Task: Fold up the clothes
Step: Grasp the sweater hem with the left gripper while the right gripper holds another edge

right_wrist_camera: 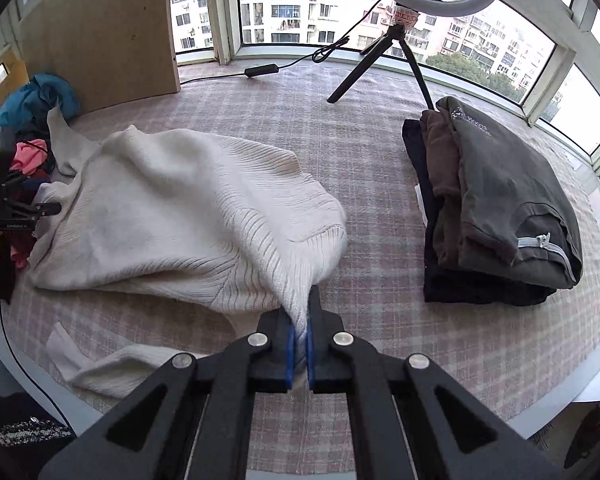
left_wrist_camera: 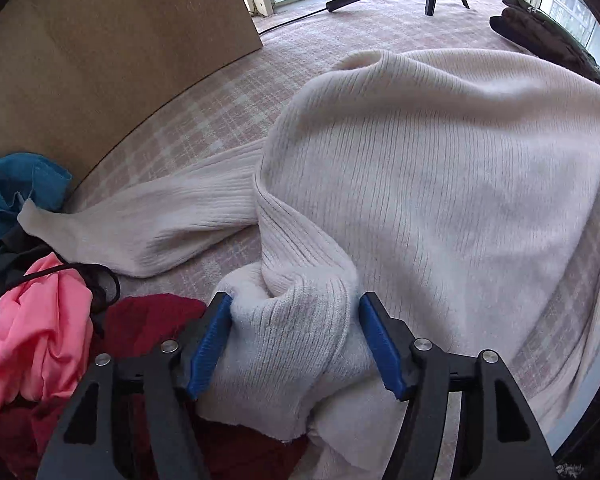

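Observation:
A cream ribbed sweater [left_wrist_camera: 440, 168] lies spread on the pink checked cloth, one sleeve [left_wrist_camera: 140, 228] stretched left. My left gripper [left_wrist_camera: 296, 304] has its blue pads wide apart with a bunched sweater edge between them, jaws not closed. In the right wrist view the same sweater [right_wrist_camera: 172, 208] is lifted at one edge. My right gripper [right_wrist_camera: 300, 312] is shut on that edge, pulling it taut. A second sleeve [right_wrist_camera: 112, 372] lies below left of it. The left gripper [right_wrist_camera: 20, 212] shows at the sweater's far left.
A stack of folded dark clothes [right_wrist_camera: 500, 208] sits at the right. A heap of unfolded pink, red and blue clothes [left_wrist_camera: 40, 320] lies at the left. A ring light tripod [right_wrist_camera: 396, 64] with cable stands at the back. A brown board [right_wrist_camera: 100, 32] stands back left.

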A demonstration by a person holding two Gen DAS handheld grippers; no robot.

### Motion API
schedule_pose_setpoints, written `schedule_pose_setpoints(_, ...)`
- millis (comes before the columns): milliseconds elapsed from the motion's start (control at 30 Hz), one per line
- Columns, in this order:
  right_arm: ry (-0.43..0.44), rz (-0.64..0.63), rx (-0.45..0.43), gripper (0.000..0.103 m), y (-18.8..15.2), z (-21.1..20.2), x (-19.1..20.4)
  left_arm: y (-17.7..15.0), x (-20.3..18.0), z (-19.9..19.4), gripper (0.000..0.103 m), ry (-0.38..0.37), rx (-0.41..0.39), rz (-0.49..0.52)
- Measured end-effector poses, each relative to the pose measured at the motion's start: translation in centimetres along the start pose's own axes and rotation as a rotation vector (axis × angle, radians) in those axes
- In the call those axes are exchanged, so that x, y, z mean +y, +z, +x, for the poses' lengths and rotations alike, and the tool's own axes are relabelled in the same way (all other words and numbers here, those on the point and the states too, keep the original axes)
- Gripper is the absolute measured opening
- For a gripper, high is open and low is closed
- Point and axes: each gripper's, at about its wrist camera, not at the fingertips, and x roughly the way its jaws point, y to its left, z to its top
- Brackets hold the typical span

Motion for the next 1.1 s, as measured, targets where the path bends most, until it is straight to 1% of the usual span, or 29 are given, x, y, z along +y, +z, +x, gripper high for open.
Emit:
schedule_pose_setpoints(33, 0.007, -0.012, 0.015, 0.004, -0.3, 0.9, 0.6, 0.0, 0.1, -0.9, 0.058, -0.009, -0.011, -0.013)
schedule_pose_setpoints(100, 0.023, -0.027, 0.026, 0.004, -0.8, 2.1, 1.6, -0.1, 0.4, -2.6, 0.007, -0.028, -0.033, -0.038)
schedule_pose_setpoints(167, 0.036, -0.037, 0.023, 0.004, -1.1, 2.9, 2.3, -0.1, 0.6, -4.3, 0.007, -0.046, -0.055, -0.064)
schedule_pose_setpoints(233, 0.040, -0.048, -0.005, 0.004, -0.7, 2.3, 2.3, -0.2, 0.9, -6.0, 0.007, -0.065, -0.076, -0.089)
schedule_pose_setpoints(333, 0.048, -0.100, -0.075, 0.003, 0.7, -1.8, 0.9, -0.3, 1.2, -8.6, 0.007, -0.093, -0.109, -0.127)
schedule_pose_setpoints(400, 0.054, -0.126, -0.122, 0.003, 1.9, -5.0, -0.9, -0.8, 0.7, -12.7, 0.007, -0.114, -0.141, -0.128)
schedule_pose_setpoints(433, 0.042, -0.133, -0.147, 0.003, 2.4, -6.5, -2.1, -1.1, 0.3, -14.5, 0.007, -0.128, -0.149, -0.127)
schedule_pose_setpoints(467, 0.013, -0.145, -0.171, 0.003, 3.0, -8.0, -3.3, -1.5, -0.1, -16.2, 0.007, -0.143, -0.158, -0.126)
schedule_pose_setpoints(500, -0.034, -0.161, -0.195, 0.003, 3.4, -9.3, -4.5, -2.2, -0.7, -17.2, 0.008, -0.174, -0.146, -0.136)
schedule_pose_setpoints(533, -0.071, -0.170, -0.211, 0.003, 3.7, -10.3, -5.9, -2.9, -1.5, -17.2, 0.010, -0.217, -0.112, -0.146)
schedule_pose_setpoints(567, -0.086, -0.176, -0.201, 0.004, 3.9, -10.7, -7.1, -3.6, -2.3, -17.1, 0.017, -0.260, -0.077, -0.156)
schedule_pose_setpoints(600, -0.086, -0.200, -0.144, 0.004, 3.9, -10.1, -8.0, -4.3, -3.2, -17.0, 0.030, -0.303, -0.043, -0.165)
schedule_pose_setpoints(633, -0.098, -0.248, -0.064, 0.004, 3.6, -8.6, -8.3, -4.8, -4.0, -16.1, 0.035, -0.313, -0.004, -0.166)
schedule_pose_setpoints(667, -0.125, -0.305, 0.011, 0.005, 3.0, -6.8, -8.4, -4.5, -4.2, -15.2, 0.038, -0.295, 0.011, -0.170)
schedule_pose_setpoints(700, -0.135, -0.348, 0.067, 0.006, 2.4, -5.3, -8.3, -4.2, -4.4, -14.2, 0.037, -0.276, 0.025, -0.175)
schedule_pose_setpoints(733, -0.127, -0.377, 0.102, 0.009, 1.8, -4.0, -8.0, -3.9, -4.6, -13.3, 0.036, -0.258, 0.040, -0.180)
schedule_pose_setpoints(800, -0.110, -0.435, 0.172, 0.010, 0.6, -1.4, -7.3, -3.3, -5.1, -11.4, 0.036, -0.220, 0.068, -0.189)
schedule_pose_setpoints(833, -0.091, -0.445, 0.187, 0.019, 0.3, -0.4, -7.0, -2.3, -4.9, -10.5, 0.036, -0.189, 0.055, -0.170)
schedule_pose_setpoints(867, -0.062, -0.430, 0.176, 0.026, 0.5, 0.1, -6.6, -1.3, -5.0, -9.4, 0.038, -0.146, 0.040, -0.148)
schedule_pose_setpoints(900, -0.035, -0.408, 0.158, 0.041, 0.9, 0.6, -6.3, -0.1, -5.0, -8.3, 0.044, -0.099, 0.022, -0.110)
schedule_pose_setpoints(933, -0.012, -0.389, 0.136, 0.052, 1.4, 1.1, -6.1, 1.3, -5.3, -7.0, 0.050, -0.076, 0.007, -0.069)
schedule_pose_setpoints(967, -0.003, -0.373, 0.113, 0.054, 2.0, 1.6, -6.0, 2.6, -5.5, -5.6, 0.060, -0.054, -0.008, -0.028)
schedule_pose_setpoints(1000, -0.002, -0.360, 0.091, 0.055, 2.7, 2.4, -5.9, 3.8, -6.0, -4.2, 0.065, -0.058, -0.013, 0.024)
schedule_pose_setpoints(1033, -0.004, -0.348, 0.080, 0.055, 3.3, 3.3, -5.8, 4.9, -6.4, -2.8, 0.065, -0.063, -0.018, 0.078)
schedule_pose_setpoints(1067, -0.010, -0.344, 0.086, 0.055, 3.9, 4.4, -5.6, 5.8, -7.1, -1.3, 0.065, -0.051, -0.015, 0.152)
schedule_pose_setpoints(1100, -0.018, -0.348, 0.096, 0.055, 4.5, 5.6, -5.3, 6.5, -7.7, 0.1, 0.065, -0.027, -0.007, 0.205)
